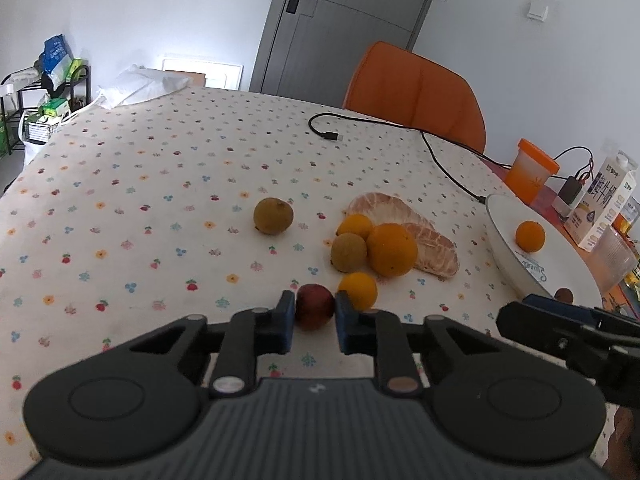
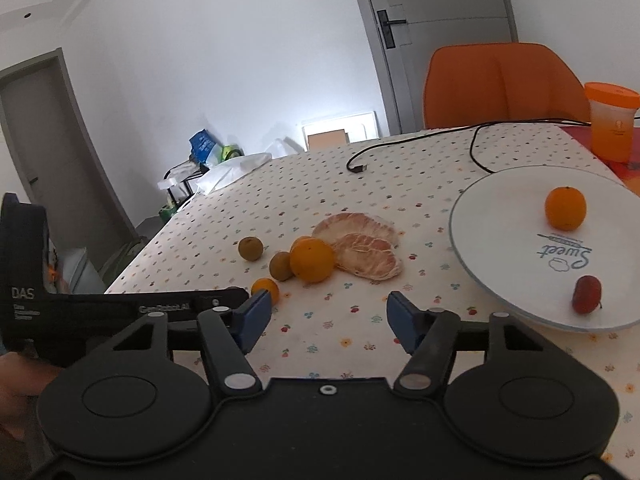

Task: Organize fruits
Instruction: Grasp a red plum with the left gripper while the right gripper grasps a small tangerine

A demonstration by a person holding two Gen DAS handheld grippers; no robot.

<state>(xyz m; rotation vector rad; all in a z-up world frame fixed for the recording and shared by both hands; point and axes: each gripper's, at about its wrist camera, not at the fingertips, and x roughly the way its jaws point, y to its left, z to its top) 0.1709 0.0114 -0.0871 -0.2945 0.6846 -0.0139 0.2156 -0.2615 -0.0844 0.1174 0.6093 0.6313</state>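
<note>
Left gripper (image 1: 315,314), low in the frame's centre, pinches a small red fruit (image 1: 315,307) on the desk (image 1: 140,208). Right gripper (image 2: 326,314) stands spread over bare cloth. Beyond lie oranges (image 1: 392,249) and pomelo segments (image 1: 434,248); at right, a white plate (image 2: 500,216) carries an orange and a red fruit.

A home dining room: a floral tablecloth (image 1: 160,184) covers the table, an orange chair (image 1: 416,92) behind it, a grey door (image 1: 340,20) beyond.
</note>
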